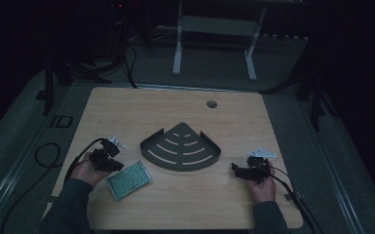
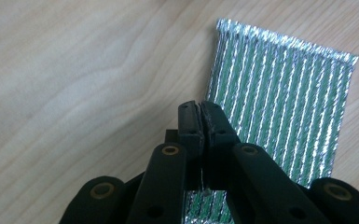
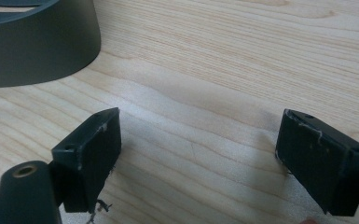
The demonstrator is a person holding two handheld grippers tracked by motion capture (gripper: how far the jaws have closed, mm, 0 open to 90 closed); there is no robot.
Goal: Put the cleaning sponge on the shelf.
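A green pad with silver foil stripes [image 1: 129, 179] lies flat near the table's front left. My left gripper [image 1: 113, 165] is at its left edge. In the left gripper view the jaws [image 2: 200, 109] are pressed together on the edge of the pad [image 2: 284, 102], and a sliver of foil shows between them. A dark grey quarter-round corner shelf [image 1: 148, 142] with curved slots sits in the middle of the table. My right gripper [image 1: 236, 169] rests at the front right, just right of the shelf. It stands open [image 3: 200, 149] over bare wood, with the shelf's rim [image 3: 37, 46] ahead to its left.
The wooden table [image 1: 175, 107] has a round cable hole [image 1: 212, 104] near its far edge. Cables trail from both grippers off the table's sides. A white desk frame [image 1: 214, 39] stands on the floor beyond the table. The room is dim.
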